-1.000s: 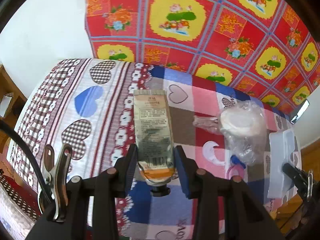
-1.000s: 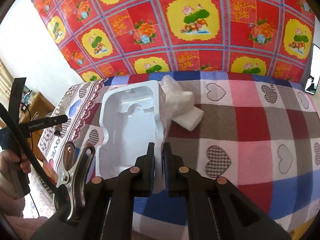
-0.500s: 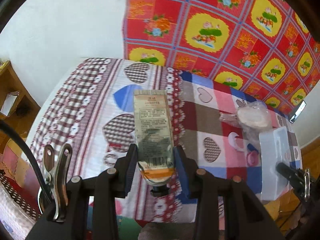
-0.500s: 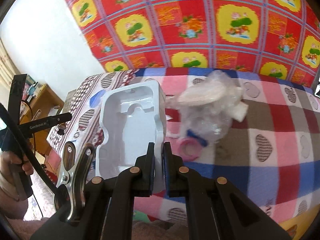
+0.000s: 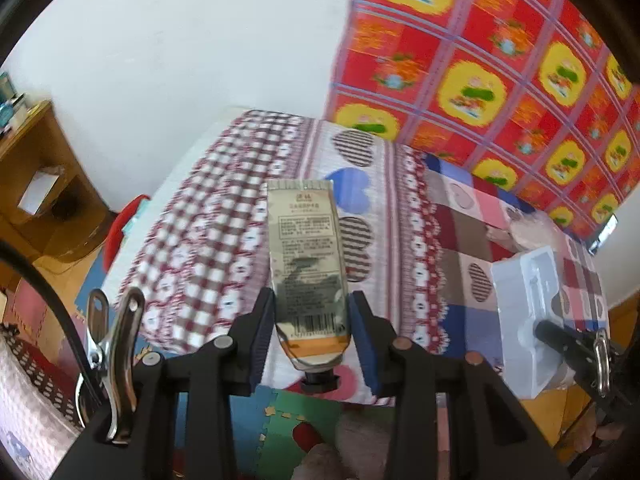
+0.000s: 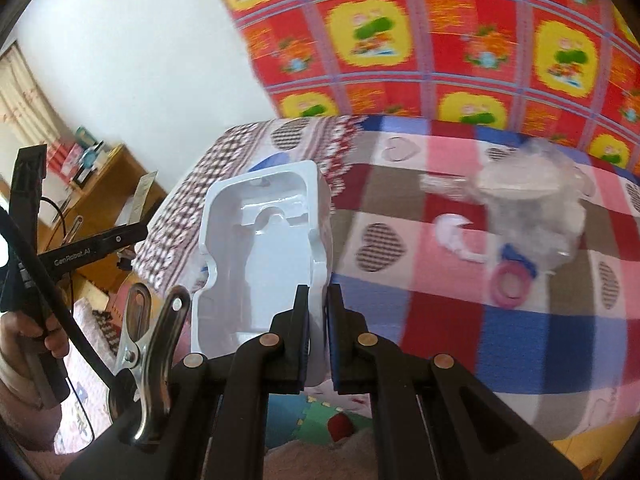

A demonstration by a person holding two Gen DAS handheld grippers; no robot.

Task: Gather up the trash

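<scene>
Where a white wall meets a red floral cloth (image 6: 460,40), a bed (image 6: 460,320) wears a heart-patterned plaid cover beside a wooden shelf (image 5: 36,184). Left gripper (image 5: 312,336) jaws clamp a tube (image 5: 306,264) with a barcode and unreadable print. Right gripper (image 6: 318,336) jaws pinch a white plastic tray (image 6: 264,256). "GenRobot.AI" marks the far handle. Crumpled wrap (image 6: 528,208) lies on the bed.

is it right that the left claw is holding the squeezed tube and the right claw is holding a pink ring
Not quite. The left claw does hold the flattened beige squeeze tube, but the right wrist view shows the right claw clamped on a white moulded plastic tray; the pink ring lies on the bed.
</scene>
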